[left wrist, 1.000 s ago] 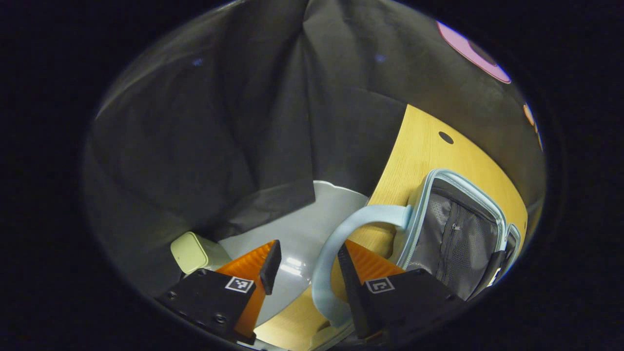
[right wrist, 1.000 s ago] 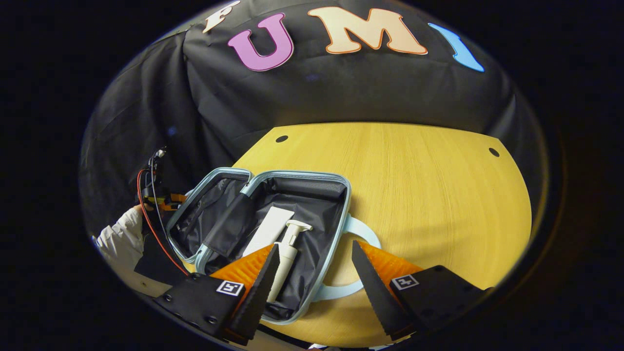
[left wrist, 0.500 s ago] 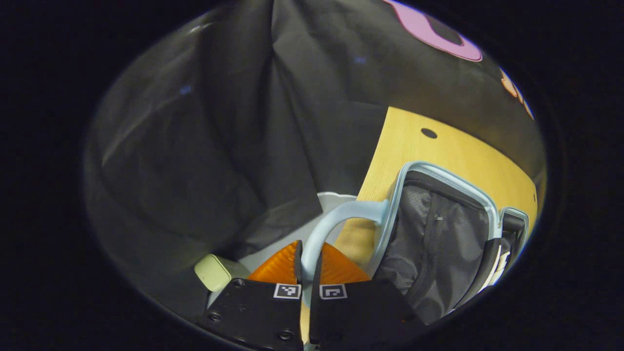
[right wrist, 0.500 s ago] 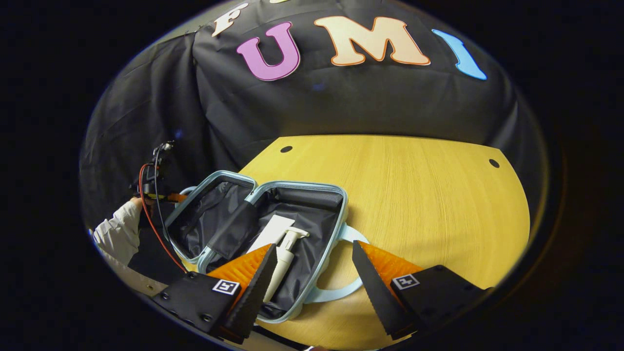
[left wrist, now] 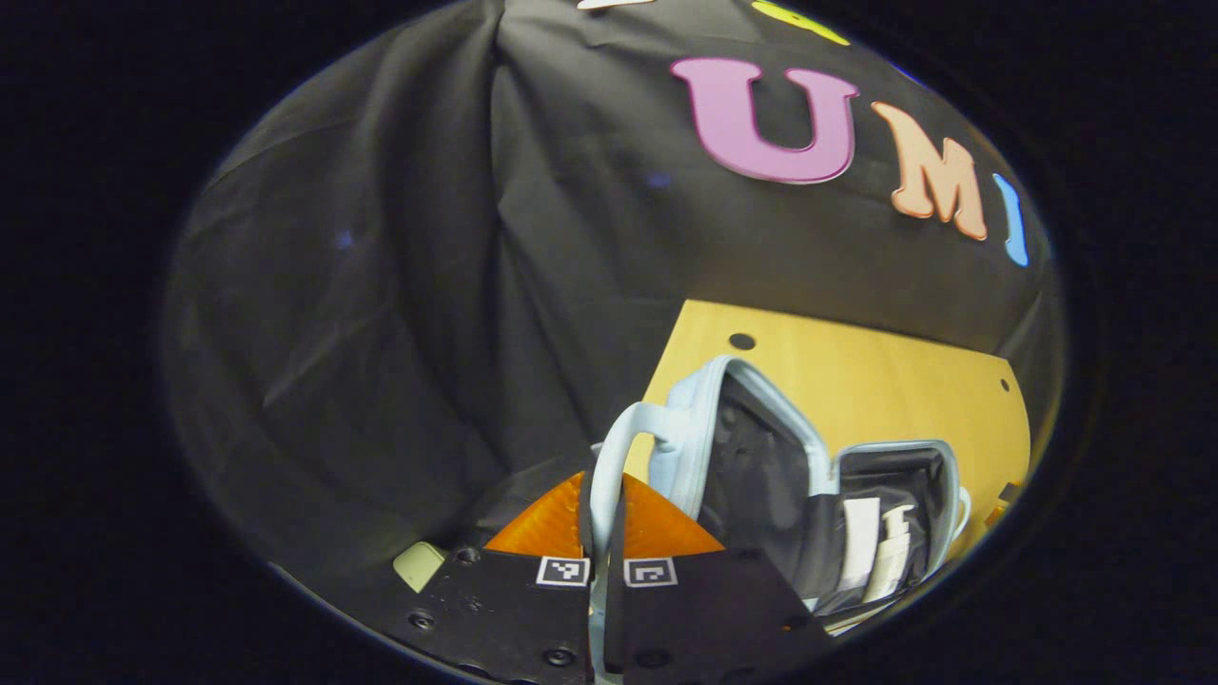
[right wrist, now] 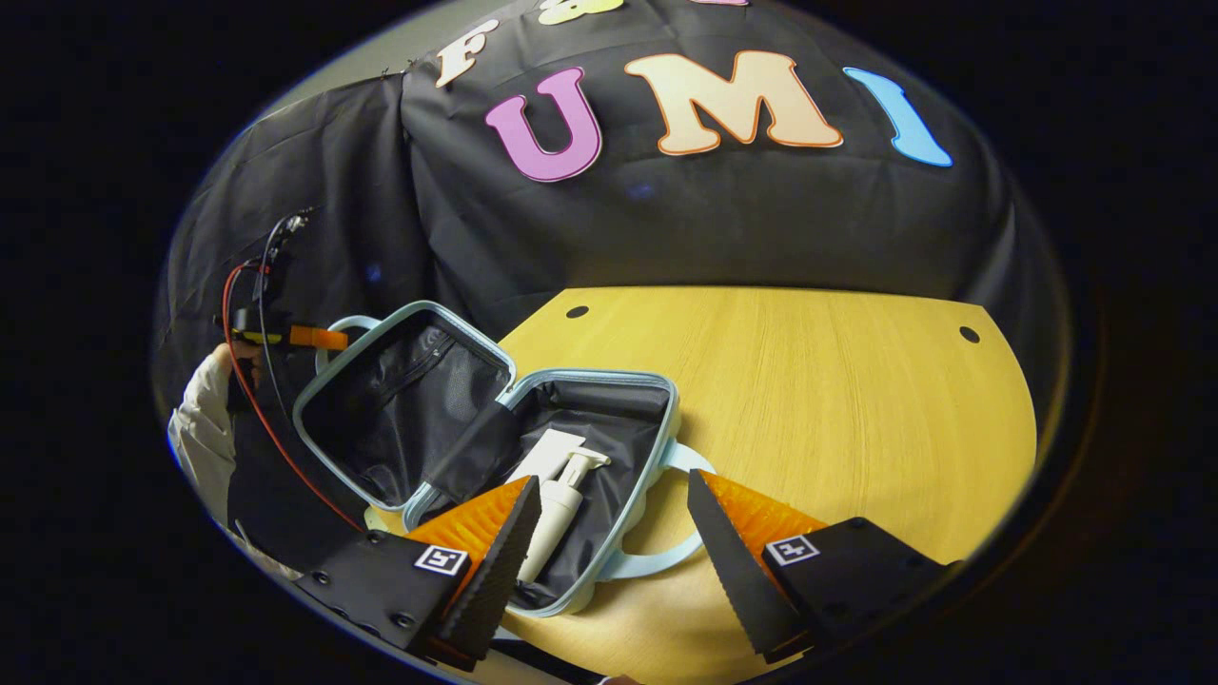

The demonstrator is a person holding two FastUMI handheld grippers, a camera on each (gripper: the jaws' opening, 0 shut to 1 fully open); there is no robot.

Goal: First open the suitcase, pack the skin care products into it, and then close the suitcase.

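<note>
Clamping the pale blue handle [left wrist: 603, 476] on the lid side, the left gripper [left wrist: 602, 518] has its fingers pressed together on the loop, and the lid [right wrist: 400, 404] of the suitcase [right wrist: 609, 447] stands tilted up off the wooden surface [right wrist: 809, 400]. In the right gripper view that gripper sits far off at the left, held by a hand [right wrist: 228, 362] in a light sleeve [right wrist: 195, 433], with a red cable [right wrist: 252, 400] hanging from it. The right gripper [right wrist: 614, 533] hovers with its fingers spread wide and nothing between them, above the near edge of the base half and its second handle [right wrist: 666, 557]. Two skin care products lie in the dark-lined base: a white tube [right wrist: 547, 455] and a white pump bottle [right wrist: 557, 509], whose lower part is hidden behind a finger. A pale boxy object [left wrist: 419, 564] beside the left gripper's body is cut off and hard to identify. The surface has two dark holes near its far edge.
</note>
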